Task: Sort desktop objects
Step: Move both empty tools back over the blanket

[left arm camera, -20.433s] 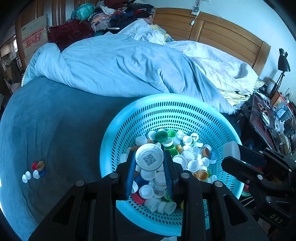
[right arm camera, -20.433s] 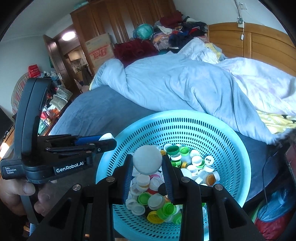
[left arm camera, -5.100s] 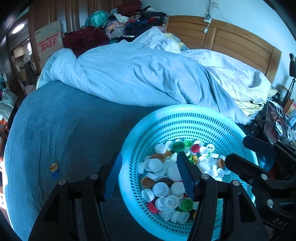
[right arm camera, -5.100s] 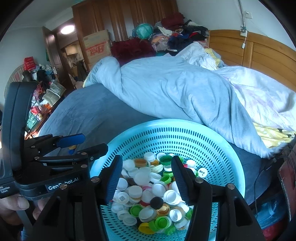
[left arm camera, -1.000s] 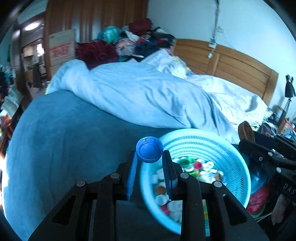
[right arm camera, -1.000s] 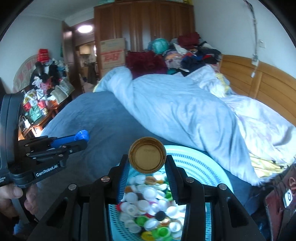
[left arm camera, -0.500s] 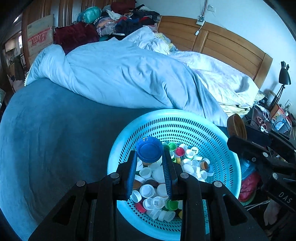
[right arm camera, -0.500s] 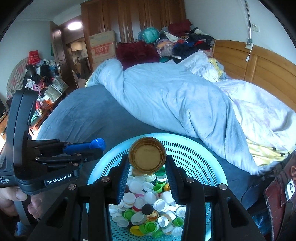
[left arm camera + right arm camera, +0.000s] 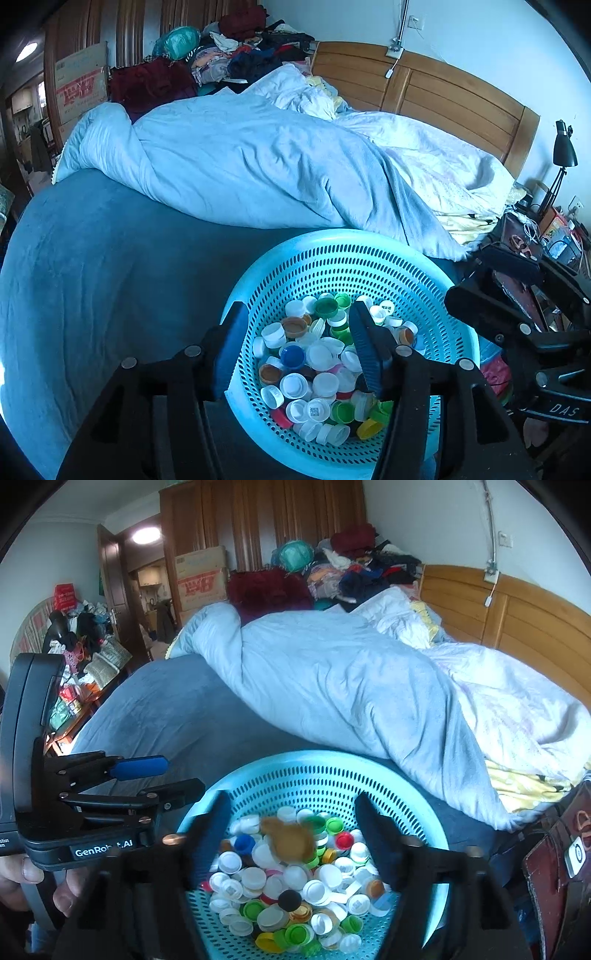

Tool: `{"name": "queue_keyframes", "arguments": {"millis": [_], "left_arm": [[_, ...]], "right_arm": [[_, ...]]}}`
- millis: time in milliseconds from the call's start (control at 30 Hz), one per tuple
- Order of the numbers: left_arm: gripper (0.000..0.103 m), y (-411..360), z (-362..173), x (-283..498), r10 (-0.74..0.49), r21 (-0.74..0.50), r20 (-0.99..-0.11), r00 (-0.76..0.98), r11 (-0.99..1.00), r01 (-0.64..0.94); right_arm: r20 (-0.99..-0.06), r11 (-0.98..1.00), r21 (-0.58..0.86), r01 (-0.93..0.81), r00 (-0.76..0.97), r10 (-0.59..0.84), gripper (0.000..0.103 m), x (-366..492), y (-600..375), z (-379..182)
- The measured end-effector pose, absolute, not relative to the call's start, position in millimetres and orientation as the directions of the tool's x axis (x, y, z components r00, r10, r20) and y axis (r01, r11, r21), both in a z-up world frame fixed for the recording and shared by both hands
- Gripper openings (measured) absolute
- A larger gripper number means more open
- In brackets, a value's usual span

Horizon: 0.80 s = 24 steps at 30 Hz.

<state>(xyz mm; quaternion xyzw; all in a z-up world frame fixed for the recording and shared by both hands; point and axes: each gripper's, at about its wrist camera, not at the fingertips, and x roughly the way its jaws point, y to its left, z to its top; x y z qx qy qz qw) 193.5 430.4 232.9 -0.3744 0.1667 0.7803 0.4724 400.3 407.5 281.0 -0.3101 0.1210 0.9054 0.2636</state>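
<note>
— Both caps have left the jaws since half a second back; the blue cap (image 9: 292, 356) now lies in the basket (image 9: 436, 295), between and below the left gripper (image 9: 299, 349) jaws.

— And the right gripper (image 9: 291, 834)?

— Its jaws are opening too, gripping nothing; the brown cap (image 9: 290, 840) is a blur between them, above the heap of caps (image 9: 295, 886).

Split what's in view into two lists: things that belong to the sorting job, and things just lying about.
Job:
- basket
- bottle caps in it
- blue cap
- brown cap, blurred between the opening jaws
- left gripper, jaws opening, nothing held
- right gripper

Lying about:
- duvet
- clothes pile
- cardboard box
- desk lamp
</note>
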Motion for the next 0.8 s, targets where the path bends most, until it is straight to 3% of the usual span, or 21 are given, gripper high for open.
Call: {"name": "queue_keyframes", "arguments": {"millis": [133,267,367,467,600,800], "left_arm": [[0.053,425.3,232.5,192.5,0.616,-0.096,-0.739,-0.274,-0.499,-0.861],[0.053,397.5,221.4,178.8,0.608,-0.078,-0.73,-0.312,-0.528,-0.846],[0.053,350.6,196.0,154.7,0.556,-0.048,-0.738,-0.381,-0.608,-0.793],[0.053,289.9,163.4,127.0,0.452,0.021,-0.747,-0.488,-0.717,-0.696],[0.053,198.1,114.8,91.8,0.324,0.023,-0.784,-0.53,-0.838,-0.546],[0.053,98.5,61.3,69.2,0.242,-0.008,-0.789,-0.564,-0.923,-0.385]], "right_arm": [[-0.615,-0.833,0.066,-0.549,-0.68,0.399,0.08,401.0,406.1,284.0],[-0.598,-0.853,0.074,-0.517,-0.708,0.376,0.094,389.5,388.6,285.3],[-0.614,-0.898,0.056,-0.436,-0.724,0.314,0.097,361.4,355.2,271.6],[-0.652,-0.947,0.059,-0.316,-0.731,0.203,0.102,319.9,311.5,243.3],[-0.689,-0.978,0.086,-0.189,-0.72,0.079,0.102,262.9,258.9,195.2],[-0.68,-0.974,0.143,-0.174,-0.732,0.031,0.102,195.1,195.7,125.2]]}}
